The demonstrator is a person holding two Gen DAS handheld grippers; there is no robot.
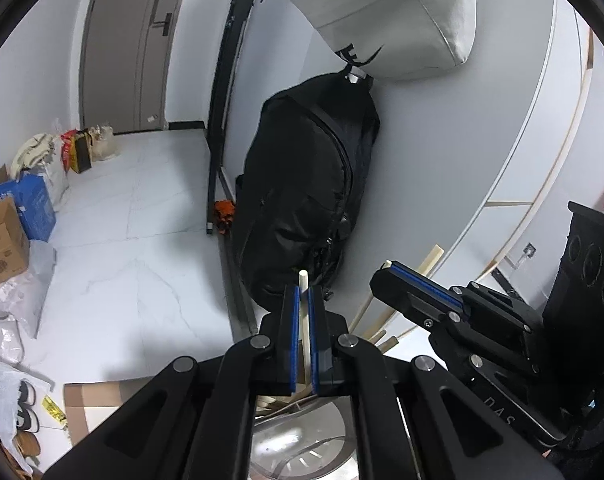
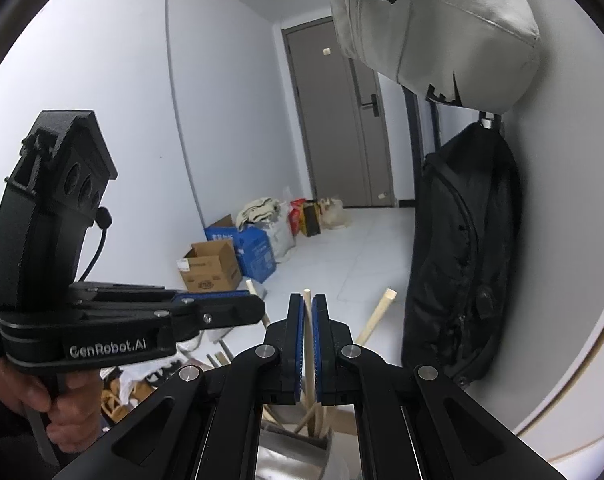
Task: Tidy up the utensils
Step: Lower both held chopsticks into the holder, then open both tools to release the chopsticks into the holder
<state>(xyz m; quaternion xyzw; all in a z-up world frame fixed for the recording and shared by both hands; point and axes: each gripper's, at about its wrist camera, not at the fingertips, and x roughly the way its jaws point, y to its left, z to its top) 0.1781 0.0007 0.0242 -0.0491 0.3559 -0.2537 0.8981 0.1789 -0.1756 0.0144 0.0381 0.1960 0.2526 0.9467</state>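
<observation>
Left gripper (image 1: 304,320) nearly closed, pads pinching upright wooden stick (image 1: 304,308), tip poking above fingers. Right gripper (image 2: 309,336) likewise clamped on another stick (image 2: 308,320). More sticks (image 2: 375,316) stand in metal holder (image 2: 290,452) below both.

Two grippers (image 1: 303,336) (image 2: 309,344), two hanging bags (image 1: 385,16), two cardboard boxes (image 2: 212,266), one metal holder (image 1: 302,440)
</observation>
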